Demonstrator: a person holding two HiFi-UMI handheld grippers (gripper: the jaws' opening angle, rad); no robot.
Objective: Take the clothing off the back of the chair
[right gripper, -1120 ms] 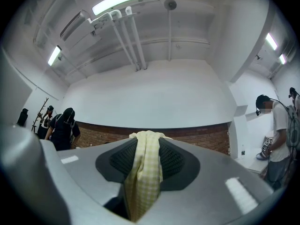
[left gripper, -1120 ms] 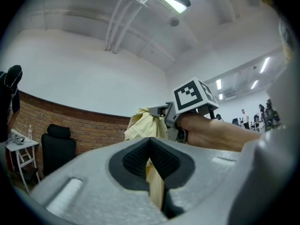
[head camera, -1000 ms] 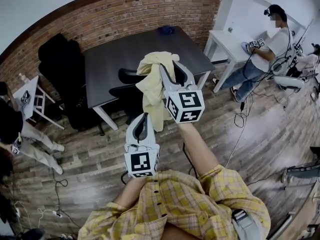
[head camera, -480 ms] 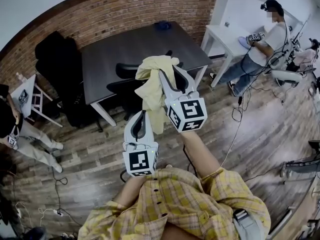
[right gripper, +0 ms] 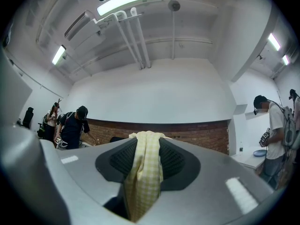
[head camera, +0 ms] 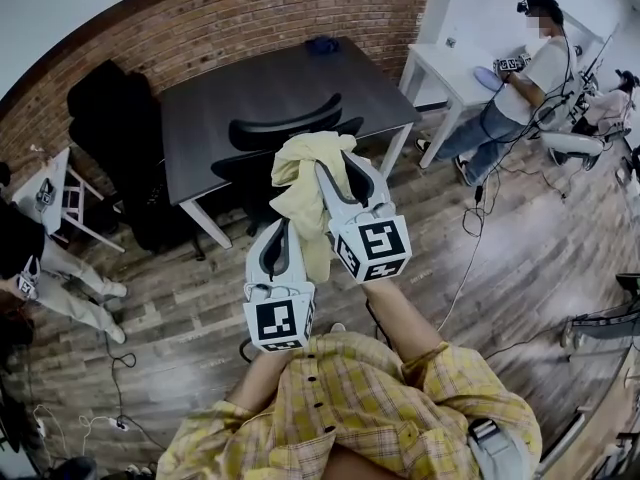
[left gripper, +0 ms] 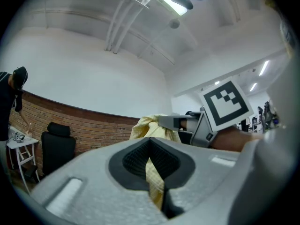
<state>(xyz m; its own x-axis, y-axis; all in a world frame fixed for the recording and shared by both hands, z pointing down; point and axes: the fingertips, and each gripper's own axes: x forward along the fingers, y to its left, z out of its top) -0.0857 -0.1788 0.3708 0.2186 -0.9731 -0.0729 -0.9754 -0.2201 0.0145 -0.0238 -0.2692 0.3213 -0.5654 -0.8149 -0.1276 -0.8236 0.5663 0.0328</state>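
I count two grippers, one yellow checked garment (head camera: 303, 190), one black office chair (head camera: 283, 133) and two tables. My right gripper (head camera: 337, 164) is clenched on a bunched fold at the top of the garment, with the fabric running straight between its pads. My left gripper (head camera: 281, 232) is pinched on a thin strip of the same cloth lower down, at about 7 o'clock from the right one.

A second ago the garment overlapped the chair's back. Now the whole curved backrest shows bare, and the cloth hangs clear of it, nearer to me. The right gripper has come down and towards me with it, while the left has barely shifted.

The chair stands at 12 o'clock from the garment, tucked against the dark table (head camera: 220, 98). A second, high-backed black chair (head camera: 112, 118) sits at 10 o'clock by the brick wall (head camera: 250, 18). At 2 o'clock a person (head camera: 525, 88) works at the white table (head camera: 440, 68), and another person (head camera: 30, 258) is at 9 o'clock. Cables (head camera: 470, 258) trail over the wooden floor.
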